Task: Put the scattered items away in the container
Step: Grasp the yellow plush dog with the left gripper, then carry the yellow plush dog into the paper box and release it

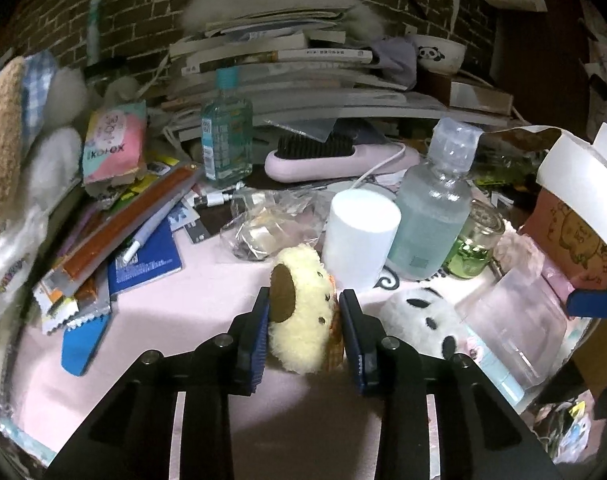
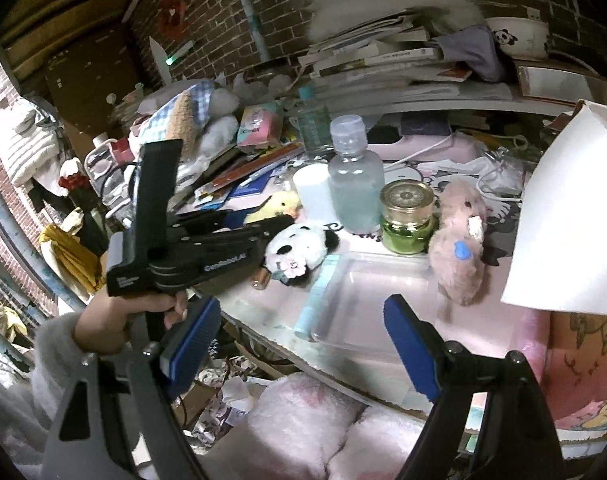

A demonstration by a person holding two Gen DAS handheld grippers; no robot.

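Observation:
My left gripper (image 1: 303,304) has its blue-padded jaws closed against both sides of a yellow plush toy (image 1: 299,316) on the pink table mat; the toy also shows in the right wrist view (image 2: 277,205). A panda plush (image 1: 423,320) lies just right of it, also in the right wrist view (image 2: 299,250). A clear plastic container (image 2: 367,300) sits at the table's front edge, also in the left wrist view (image 1: 515,320). A pink plush (image 2: 459,248) stands beside it. My right gripper (image 2: 303,332) is open and empty, in front of the container.
A white cylinder (image 1: 359,236), a clear bottle (image 1: 431,208), a green glass jar (image 2: 407,216), a teal bottle (image 1: 225,140), a hairbrush (image 1: 335,156) and a stack of books (image 1: 287,68) crowd the back. Snack packets and pens (image 1: 115,232) lie at the left. A white-lidded box (image 2: 571,216) stands at the right.

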